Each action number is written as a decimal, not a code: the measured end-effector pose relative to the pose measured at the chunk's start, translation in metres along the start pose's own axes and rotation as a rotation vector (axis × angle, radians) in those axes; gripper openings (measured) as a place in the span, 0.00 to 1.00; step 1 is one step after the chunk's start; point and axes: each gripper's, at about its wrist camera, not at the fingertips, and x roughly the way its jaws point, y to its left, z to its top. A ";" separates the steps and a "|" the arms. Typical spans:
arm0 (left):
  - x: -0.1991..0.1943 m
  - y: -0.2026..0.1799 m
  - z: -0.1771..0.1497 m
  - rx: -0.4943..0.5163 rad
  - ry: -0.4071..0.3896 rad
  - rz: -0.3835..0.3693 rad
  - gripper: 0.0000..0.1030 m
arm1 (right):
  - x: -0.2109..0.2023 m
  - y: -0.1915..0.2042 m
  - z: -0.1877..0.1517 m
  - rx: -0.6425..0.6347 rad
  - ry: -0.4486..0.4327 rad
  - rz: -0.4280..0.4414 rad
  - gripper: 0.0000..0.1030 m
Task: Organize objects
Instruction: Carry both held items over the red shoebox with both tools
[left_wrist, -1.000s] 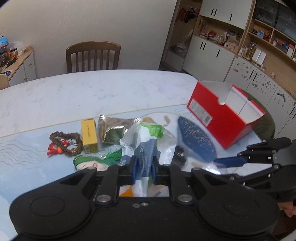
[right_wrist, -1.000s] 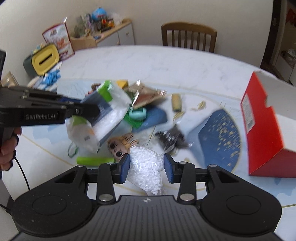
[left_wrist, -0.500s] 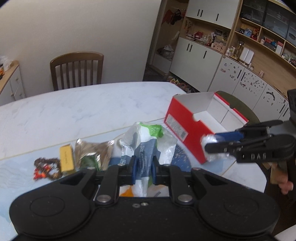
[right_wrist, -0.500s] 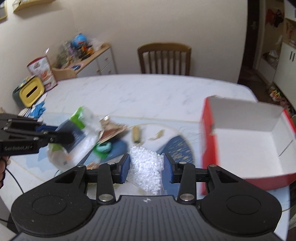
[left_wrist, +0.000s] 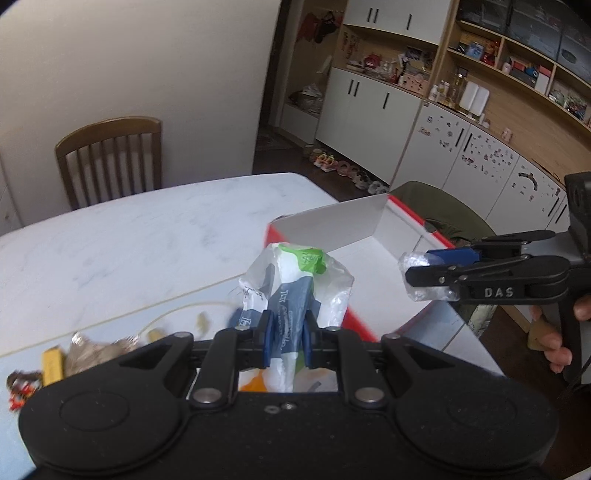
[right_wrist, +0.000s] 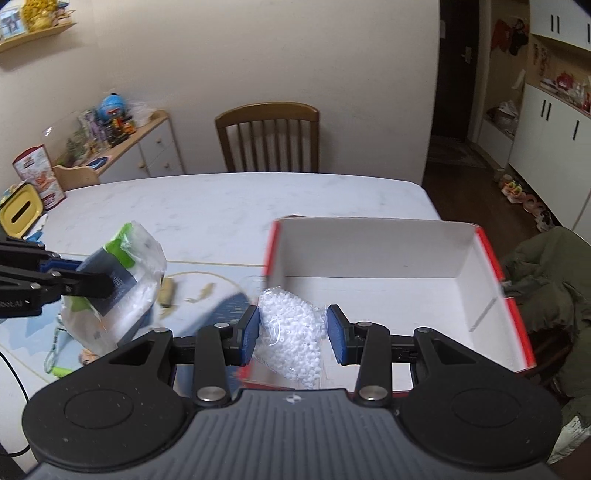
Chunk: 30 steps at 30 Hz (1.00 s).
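Marble table (right_wrist: 236, 206), wood chair (right_wrist: 267, 138) behind

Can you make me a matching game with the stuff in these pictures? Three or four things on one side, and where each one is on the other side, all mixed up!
Things:
1. bag of white beads
2. green and blue packet
3. red box
4. wooden chair

Places:
A. behind the table's far edge
B. clamped in the left gripper
C. open on the table
D. clamped in the right gripper

Pairs: 1-D, 2-B, 3-C, 4-A
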 end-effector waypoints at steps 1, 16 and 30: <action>0.004 -0.005 0.005 0.004 0.000 -0.002 0.13 | 0.001 -0.009 0.000 0.002 0.002 -0.003 0.37; 0.103 -0.083 0.060 0.059 0.072 -0.026 0.13 | 0.031 -0.097 0.002 0.025 0.033 -0.012 0.37; 0.206 -0.111 0.062 0.131 0.205 0.033 0.13 | 0.094 -0.124 -0.011 -0.018 0.139 -0.017 0.37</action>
